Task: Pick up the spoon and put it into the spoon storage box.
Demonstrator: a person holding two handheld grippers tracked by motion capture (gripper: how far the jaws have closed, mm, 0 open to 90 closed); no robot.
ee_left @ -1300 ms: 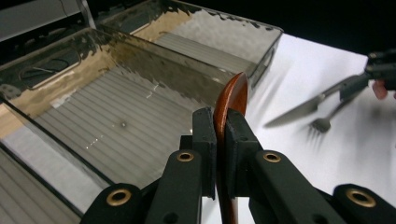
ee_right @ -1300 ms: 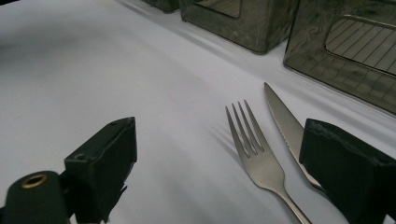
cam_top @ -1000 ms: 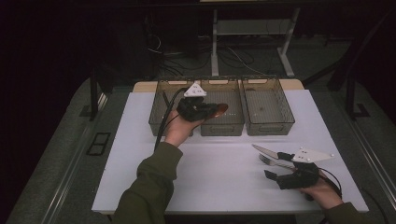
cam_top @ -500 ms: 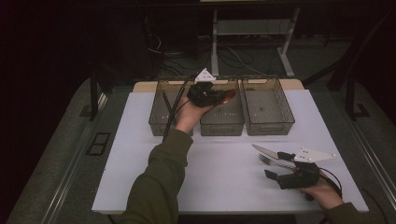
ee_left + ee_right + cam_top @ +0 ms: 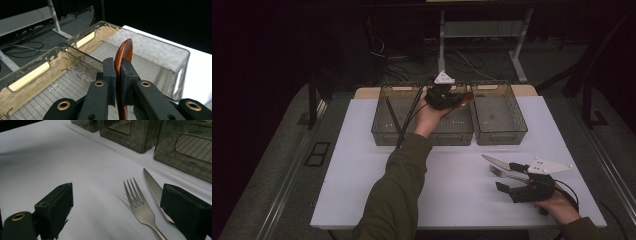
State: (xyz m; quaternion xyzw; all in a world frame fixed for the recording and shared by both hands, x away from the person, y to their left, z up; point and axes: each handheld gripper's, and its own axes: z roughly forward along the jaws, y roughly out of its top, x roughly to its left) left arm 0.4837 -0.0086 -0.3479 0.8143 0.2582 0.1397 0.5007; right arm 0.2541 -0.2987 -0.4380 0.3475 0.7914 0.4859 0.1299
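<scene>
Sorting cutlery into bins, seen from above and along each tool. The left gripper (image 5: 447,97) is held over the three smoke-tinted bins at the far edge of the white table (image 5: 362,165), its jaws clenched on a wooden spoon (image 5: 124,56). In the left gripper view the pads pinch the spoon edge-on, the reddish-brown blade rising between them above the middle bin (image 5: 432,135), with the right-hand bin (image 5: 502,135) just beyond. Which end of the spoon is pinched cannot be told for certain — the lower part drops out of sight behind the jaws.

The right gripper (image 5: 117,212) rests low on the table near the person's side, jaws released and wide apart, with a steel fork (image 5: 140,205) lying between them and a table knife (image 5: 155,187) just beside the fork, close against the right pad. Neither is touched.

Handling, as a judgement: the spoon is light, stiff and lacquer-smooth, so a thin edge-on pinch may let it pivot or slide — a hold across the flat of the handle, near its balance point, would be steadier. The fork and knife are thin, hard and slippery, lying flat; each is best taken across the handle, one at a time.
</scene>
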